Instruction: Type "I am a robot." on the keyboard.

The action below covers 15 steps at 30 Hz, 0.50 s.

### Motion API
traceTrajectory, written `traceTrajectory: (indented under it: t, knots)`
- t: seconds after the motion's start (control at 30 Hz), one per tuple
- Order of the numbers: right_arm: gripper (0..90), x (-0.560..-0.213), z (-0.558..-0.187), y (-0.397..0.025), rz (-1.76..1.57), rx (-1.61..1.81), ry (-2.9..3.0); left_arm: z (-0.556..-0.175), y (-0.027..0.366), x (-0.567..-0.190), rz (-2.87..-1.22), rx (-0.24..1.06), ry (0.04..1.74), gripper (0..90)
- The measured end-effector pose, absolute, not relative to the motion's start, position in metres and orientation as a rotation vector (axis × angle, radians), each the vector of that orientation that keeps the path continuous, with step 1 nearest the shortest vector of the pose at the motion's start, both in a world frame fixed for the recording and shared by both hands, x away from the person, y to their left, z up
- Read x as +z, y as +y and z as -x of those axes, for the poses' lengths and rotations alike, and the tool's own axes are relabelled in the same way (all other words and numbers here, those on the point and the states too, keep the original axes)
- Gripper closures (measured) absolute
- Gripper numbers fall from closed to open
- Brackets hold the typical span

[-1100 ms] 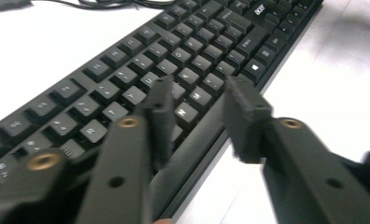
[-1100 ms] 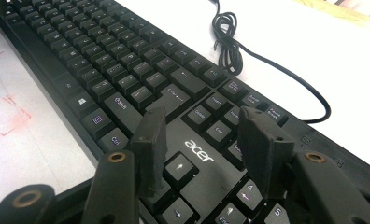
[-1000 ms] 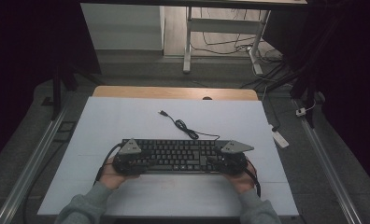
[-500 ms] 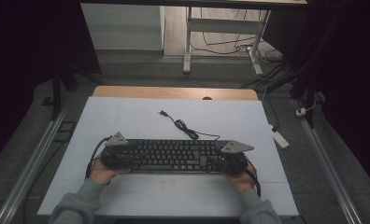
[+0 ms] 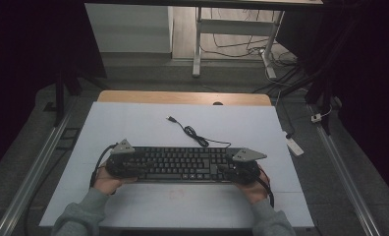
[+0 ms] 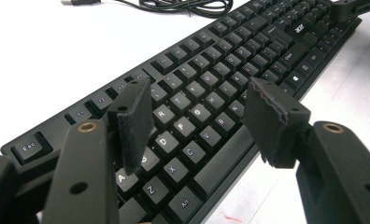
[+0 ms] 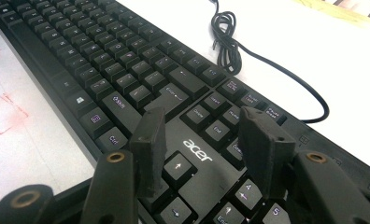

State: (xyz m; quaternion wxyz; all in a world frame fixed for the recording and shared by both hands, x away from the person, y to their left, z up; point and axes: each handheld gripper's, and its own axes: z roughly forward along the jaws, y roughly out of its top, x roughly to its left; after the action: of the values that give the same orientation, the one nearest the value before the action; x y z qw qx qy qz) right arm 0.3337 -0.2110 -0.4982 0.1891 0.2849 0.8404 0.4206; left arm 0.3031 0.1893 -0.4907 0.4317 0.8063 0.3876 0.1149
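Both pairs of jaws stand apart, gripping nothing. The left gripper (image 5: pixel 133 166) hangs over the keyboard's (image 5: pixel 182 163) left end, the right gripper (image 5: pixel 227 169) over its right end. The keyboard lies flat on the white table (image 5: pixel 133 128), its cable (image 5: pixel 195 135) coiled behind it.

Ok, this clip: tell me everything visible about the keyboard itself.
The keyboard is a black, plastic-looking full-size board with pale key legends and an acer logo above the arrow keys. It lies flat, lengthwise across the white table. Its black cable runs away from the person, partly coiled, ending in a loose USB plug. The left tongs and right tongs hang open over its two ends.
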Motion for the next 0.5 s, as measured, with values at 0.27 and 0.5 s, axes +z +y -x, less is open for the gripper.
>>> traceTrajectory:
  t: [0.27, 0.5]
  knots:
    - [51.7, -0.4982, -0.3336, -0.2109, -0.800, 1.179, 2.363, -0.3049, 0.1894, -0.4908, -2.006, 0.294, 0.976, 44.1]
    - [51.7, -0.4985, -0.3338, -0.2107, -0.801, 1.180, 2.361, -0.3121, 0.1859, -0.4925, -2.021, 0.313, 0.988, 51.0]
